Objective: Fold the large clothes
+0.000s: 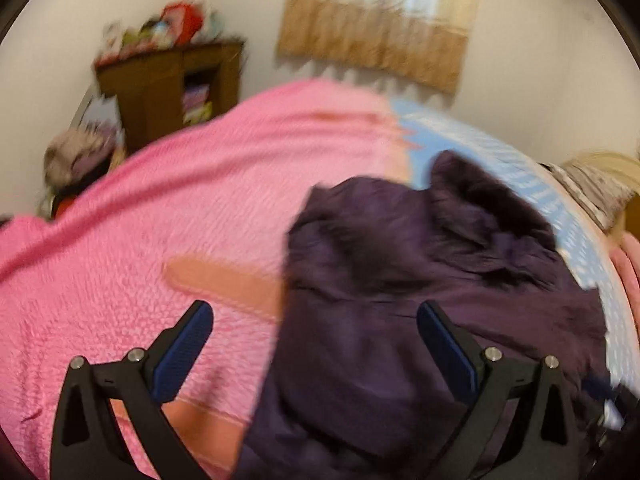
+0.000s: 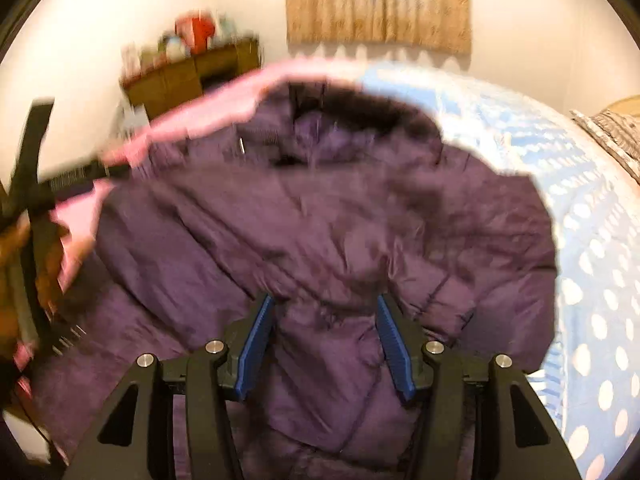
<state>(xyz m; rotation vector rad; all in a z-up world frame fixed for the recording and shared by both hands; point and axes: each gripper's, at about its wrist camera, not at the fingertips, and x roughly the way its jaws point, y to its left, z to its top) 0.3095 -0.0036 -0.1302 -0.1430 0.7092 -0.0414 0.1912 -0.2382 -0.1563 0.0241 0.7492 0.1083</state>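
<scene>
The right gripper (image 2: pixel 325 336) stood about half open, its blue pads apart with a puffed ridge of the coat (image 2: pixel 320 220) rising between them; whether the pads pressed the cloth could not be told through the blur, though they seemed clear of it. The left gripper (image 1: pixel 314 340) was wide, empty, one finger over the pink blanket (image 1: pixel 180 200) and the other over the coat's left edge. Judged from this, the step was taking hold for a first fold, and doing it well would mean pinching a firm seam or hem, not loose padding that slips, with both grips level so the thick cloth turns over evenly. The coat lay spread on the bed, straight ahead of and under the right jaws, ahead and to the right of the left ones, its dark fur hood (image 2: pixel 384 116) at the far end. It covered the join between the blanket and a blue dotted sheet (image 2: pixel 592 280).
</scene>
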